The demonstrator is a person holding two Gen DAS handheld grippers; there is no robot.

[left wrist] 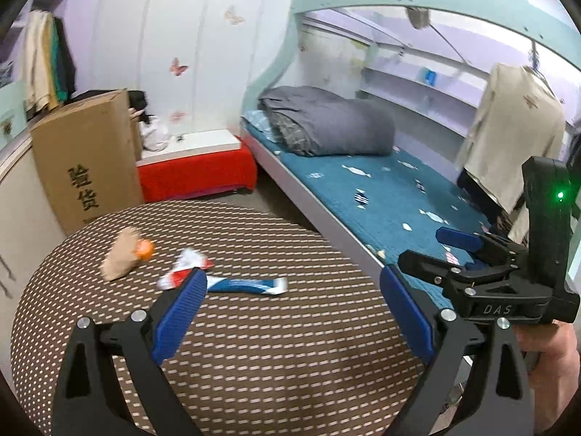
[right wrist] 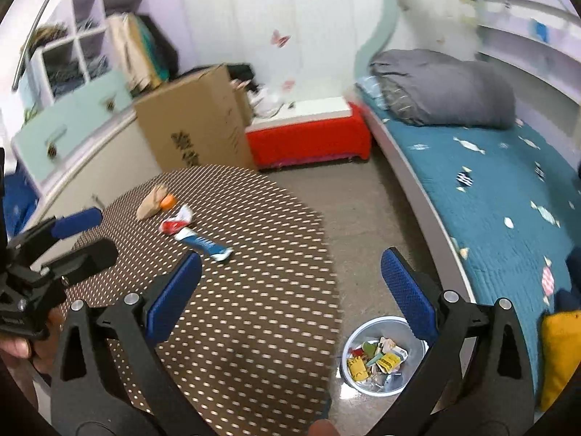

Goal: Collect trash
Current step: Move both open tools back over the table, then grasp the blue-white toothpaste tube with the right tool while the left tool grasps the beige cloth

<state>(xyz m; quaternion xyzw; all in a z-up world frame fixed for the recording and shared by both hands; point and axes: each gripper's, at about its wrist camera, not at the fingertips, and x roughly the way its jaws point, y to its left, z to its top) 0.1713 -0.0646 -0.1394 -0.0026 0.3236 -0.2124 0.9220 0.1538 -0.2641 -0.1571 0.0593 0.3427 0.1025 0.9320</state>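
Note:
On the round brown dotted table [left wrist: 254, 345] lie a blue and white wrapper [left wrist: 247, 285], a red and white wrapper [left wrist: 185, 267], a crumpled brown paper [left wrist: 121, 258] and an orange piece [left wrist: 145, 249]. My left gripper [left wrist: 294, 312] is open and empty above the table, near the blue wrapper. My right gripper [right wrist: 290, 298] is open and empty over the table's right edge; it also shows in the left wrist view [left wrist: 435, 254]. The same trash shows in the right wrist view: blue wrapper [right wrist: 203, 243], red wrapper [right wrist: 176, 221], brown paper [right wrist: 152, 201]. A grey bin [right wrist: 381, 356] on the floor holds several wrappers.
A bed [left wrist: 381, 189] with a blue sheet and grey duvet [left wrist: 326, 125] runs along the right. A cardboard box [left wrist: 87, 160] and a red bench [left wrist: 196, 170] stand behind the table. Cabinets [right wrist: 72, 123] line the left wall. A yellow cushion [right wrist: 559, 352] lies on the bed.

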